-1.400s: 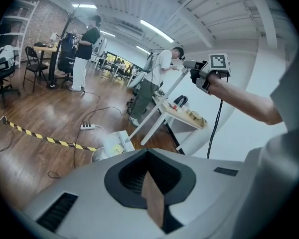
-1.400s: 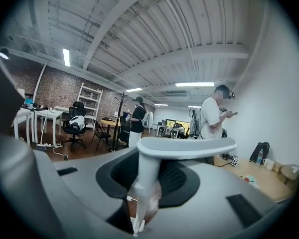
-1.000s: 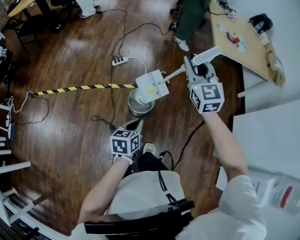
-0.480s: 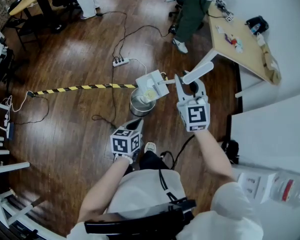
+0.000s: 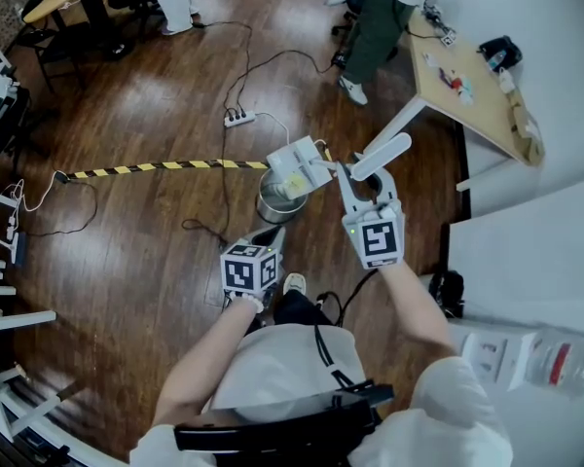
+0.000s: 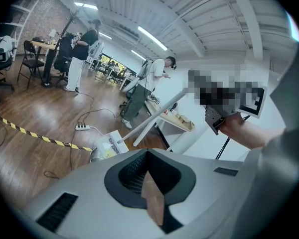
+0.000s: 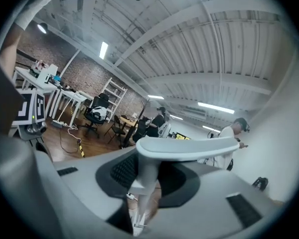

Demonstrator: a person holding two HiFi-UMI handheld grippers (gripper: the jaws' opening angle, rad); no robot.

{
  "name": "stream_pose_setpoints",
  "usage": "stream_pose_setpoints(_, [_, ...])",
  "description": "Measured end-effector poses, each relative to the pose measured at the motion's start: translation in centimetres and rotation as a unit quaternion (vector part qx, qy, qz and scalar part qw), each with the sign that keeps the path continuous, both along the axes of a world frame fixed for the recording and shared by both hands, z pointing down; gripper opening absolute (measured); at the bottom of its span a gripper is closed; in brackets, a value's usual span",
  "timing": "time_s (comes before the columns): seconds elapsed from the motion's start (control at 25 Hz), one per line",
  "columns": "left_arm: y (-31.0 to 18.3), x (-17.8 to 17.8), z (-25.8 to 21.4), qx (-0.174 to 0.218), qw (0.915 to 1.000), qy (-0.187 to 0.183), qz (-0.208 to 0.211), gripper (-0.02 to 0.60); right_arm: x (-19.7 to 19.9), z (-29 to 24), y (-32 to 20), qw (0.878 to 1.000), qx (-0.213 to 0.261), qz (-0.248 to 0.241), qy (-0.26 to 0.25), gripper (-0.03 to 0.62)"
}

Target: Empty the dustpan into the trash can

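White plastic dustpan [image 5: 294, 163] hangs tilted over the round, shiny metal trash can [image 5: 269, 210] near the middle of the head view, with the pan overlapping the can's upper rim. Its long white handle [image 5: 384, 152] runs rightward into the right gripper [image 5: 362, 185], whose jaws are clamped on it. The right gripper view shows the handle's broad end crossing just above the pads. The left gripper [image 5: 272, 235], just below the can, has its jaws closed together with nothing between them. Yellow-and-black striped tape [image 5: 146, 169] lies across the dark wooden floor [image 5: 156, 251] left of the can, with a white power strip [image 5: 237, 118] above it.
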State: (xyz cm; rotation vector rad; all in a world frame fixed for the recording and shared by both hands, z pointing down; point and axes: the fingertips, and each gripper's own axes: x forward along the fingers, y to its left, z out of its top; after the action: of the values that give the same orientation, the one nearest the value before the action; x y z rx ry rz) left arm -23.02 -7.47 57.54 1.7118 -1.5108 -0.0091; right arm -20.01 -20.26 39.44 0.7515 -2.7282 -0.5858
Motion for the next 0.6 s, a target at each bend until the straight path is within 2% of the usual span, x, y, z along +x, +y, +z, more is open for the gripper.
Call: stream_pose_setpoints(0.6, [2.3, -0.3, -0.1, 0.009, 0.9998, 0.015, 0.008, -0.005, -2.0, 1.9, 6.3, 0.997, 0.047, -0.047, 0.048, 0.106])
